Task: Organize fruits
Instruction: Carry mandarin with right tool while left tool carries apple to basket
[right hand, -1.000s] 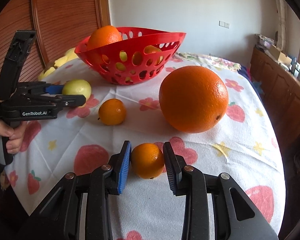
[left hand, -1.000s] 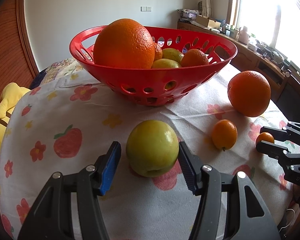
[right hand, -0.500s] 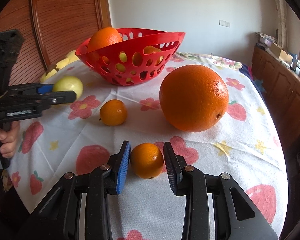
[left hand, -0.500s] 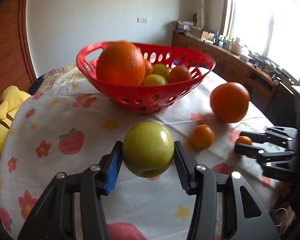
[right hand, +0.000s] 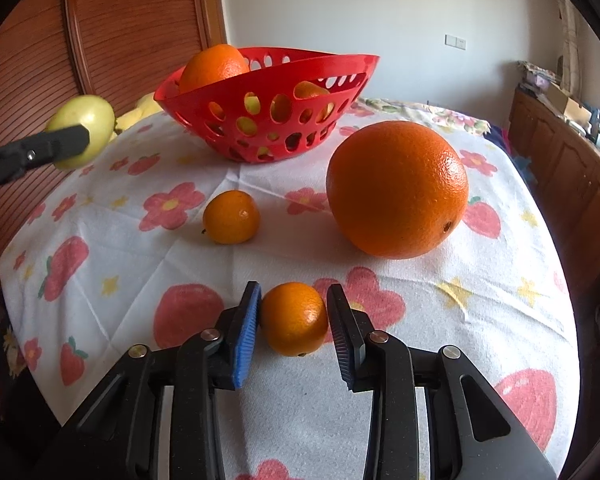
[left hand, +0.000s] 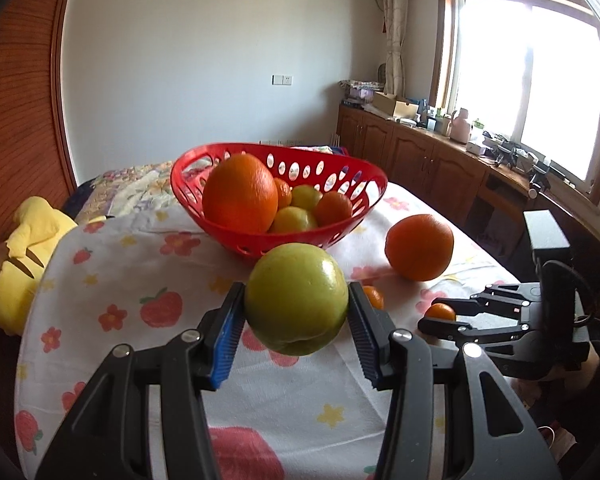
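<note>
Two grips hold now: the left gripper (left hand: pixel 296 322) clamps the green apple (left hand: pixel 296 298) in the air, and it could slip before the red basket (left hand: pixel 220 236); the right gripper (right hand: pixel 293 322) pinches a small orange (right hand: pixel 294 318), which might roll away.

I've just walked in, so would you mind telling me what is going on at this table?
A person is sorting fruit into the red basket. The left gripper is clamped on a green apple, held clear of the tablecloth. The right gripper is shut on a small mandarin resting on the cloth. A large orange and another mandarin lie loose.
</note>
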`<state>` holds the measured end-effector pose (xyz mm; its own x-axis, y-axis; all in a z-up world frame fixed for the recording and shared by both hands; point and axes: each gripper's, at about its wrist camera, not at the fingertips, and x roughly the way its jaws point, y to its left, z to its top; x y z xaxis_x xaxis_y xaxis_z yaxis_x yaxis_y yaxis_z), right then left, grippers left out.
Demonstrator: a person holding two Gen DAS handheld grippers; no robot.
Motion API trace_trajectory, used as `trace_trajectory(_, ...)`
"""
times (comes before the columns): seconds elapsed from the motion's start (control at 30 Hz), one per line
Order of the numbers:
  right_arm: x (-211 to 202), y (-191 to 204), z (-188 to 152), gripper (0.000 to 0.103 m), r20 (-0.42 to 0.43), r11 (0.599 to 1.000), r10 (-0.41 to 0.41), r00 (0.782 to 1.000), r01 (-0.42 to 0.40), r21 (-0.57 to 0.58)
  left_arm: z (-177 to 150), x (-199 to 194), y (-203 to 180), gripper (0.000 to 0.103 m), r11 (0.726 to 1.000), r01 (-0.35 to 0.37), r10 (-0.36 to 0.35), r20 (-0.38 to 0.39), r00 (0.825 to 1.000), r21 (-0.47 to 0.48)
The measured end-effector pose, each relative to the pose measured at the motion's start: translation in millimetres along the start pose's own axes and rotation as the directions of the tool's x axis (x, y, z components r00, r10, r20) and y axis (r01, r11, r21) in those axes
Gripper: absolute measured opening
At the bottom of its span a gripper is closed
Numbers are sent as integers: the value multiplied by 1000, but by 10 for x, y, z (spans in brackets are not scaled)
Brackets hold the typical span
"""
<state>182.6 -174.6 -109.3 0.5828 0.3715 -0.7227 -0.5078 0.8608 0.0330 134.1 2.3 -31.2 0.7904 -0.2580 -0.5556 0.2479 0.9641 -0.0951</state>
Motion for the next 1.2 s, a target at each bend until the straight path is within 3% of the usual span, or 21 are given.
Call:
trace_trajectory(0.3,-4,-16,8,32,-1,1000,4,1000,-4,14,84,-13,-16,49,1000,7,-8,15,1000,17)
trace_trajectory(0.53,-144,-16,122,32,44,1000,23,999,-23,-4,259,18,36,49,1000,6,-7,33,999,28)
trace_trajectory(0.87,-366,-139,850,32,158,998,44,987,-35,-60,639,201,162,49,999,-9,7,59,998,44)
trace_trajectory(1.2,-80,-299,1519,32,173,993,70,983,-52,-102,1017,580,334,49,998,-18,15,40,999,55)
